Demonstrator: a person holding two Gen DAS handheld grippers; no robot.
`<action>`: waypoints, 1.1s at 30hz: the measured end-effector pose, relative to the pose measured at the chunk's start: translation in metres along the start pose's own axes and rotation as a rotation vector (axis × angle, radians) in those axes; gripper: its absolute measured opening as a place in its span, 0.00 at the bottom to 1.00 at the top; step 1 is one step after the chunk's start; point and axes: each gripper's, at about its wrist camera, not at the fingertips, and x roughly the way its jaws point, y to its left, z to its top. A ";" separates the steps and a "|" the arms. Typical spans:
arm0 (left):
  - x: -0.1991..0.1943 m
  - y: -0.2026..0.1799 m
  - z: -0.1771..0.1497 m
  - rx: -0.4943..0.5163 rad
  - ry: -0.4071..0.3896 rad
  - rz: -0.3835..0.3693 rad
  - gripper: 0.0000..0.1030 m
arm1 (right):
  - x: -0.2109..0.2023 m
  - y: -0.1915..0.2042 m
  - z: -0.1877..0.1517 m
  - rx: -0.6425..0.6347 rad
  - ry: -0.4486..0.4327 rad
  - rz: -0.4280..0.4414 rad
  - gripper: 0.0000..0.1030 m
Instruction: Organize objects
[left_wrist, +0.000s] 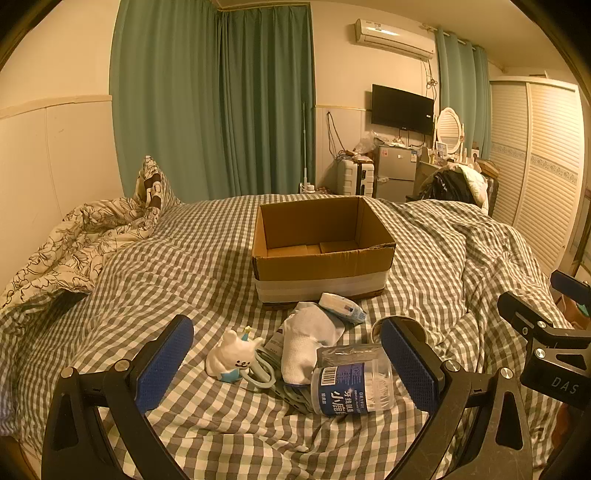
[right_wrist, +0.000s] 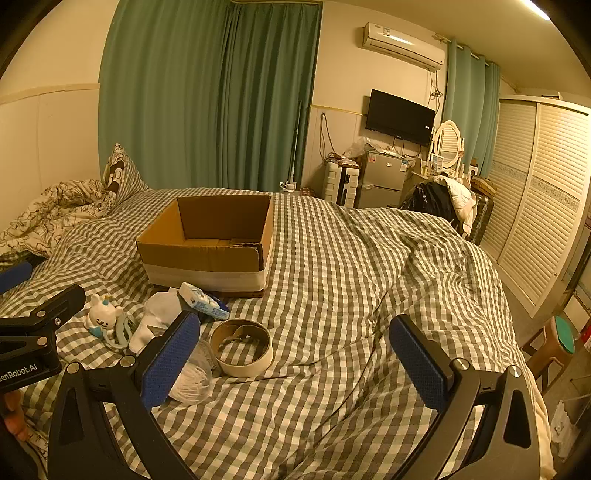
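Observation:
An open cardboard box (left_wrist: 321, 254) (right_wrist: 207, 254) stands empty on the checked bedspread. In front of it lies a small heap: a white bear figure (left_wrist: 231, 356) (right_wrist: 101, 314), pale blue scissors (left_wrist: 262, 371), a white sock (left_wrist: 308, 343) (right_wrist: 159, 314), a tissue packet (left_wrist: 341, 306) (right_wrist: 203, 299), a clear floss-pick jar (left_wrist: 351, 380) (right_wrist: 194, 376) on its side and a tape roll (right_wrist: 242, 347). My left gripper (left_wrist: 288, 369) hangs open above the heap, touching nothing. My right gripper (right_wrist: 295, 362) is open over bare bedspread, right of the tape roll.
A crumpled floral duvet (left_wrist: 70, 243) and a pillow lie at the bed's far left. Green curtains, a fridge (left_wrist: 395, 173), a wall TV and a louvred wardrobe (right_wrist: 535, 206) line the room. A stool (right_wrist: 557, 339) stands by the bed's right edge.

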 end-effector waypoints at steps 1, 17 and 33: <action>0.000 0.000 0.000 0.000 0.001 0.000 1.00 | 0.000 0.000 0.000 -0.001 0.000 0.001 1.00; 0.001 0.000 0.000 -0.001 0.004 -0.008 1.00 | 0.000 0.001 0.001 -0.012 0.001 0.007 1.00; 0.022 -0.007 -0.019 0.010 0.081 -0.014 1.00 | 0.011 0.000 0.004 -0.061 0.003 0.052 1.00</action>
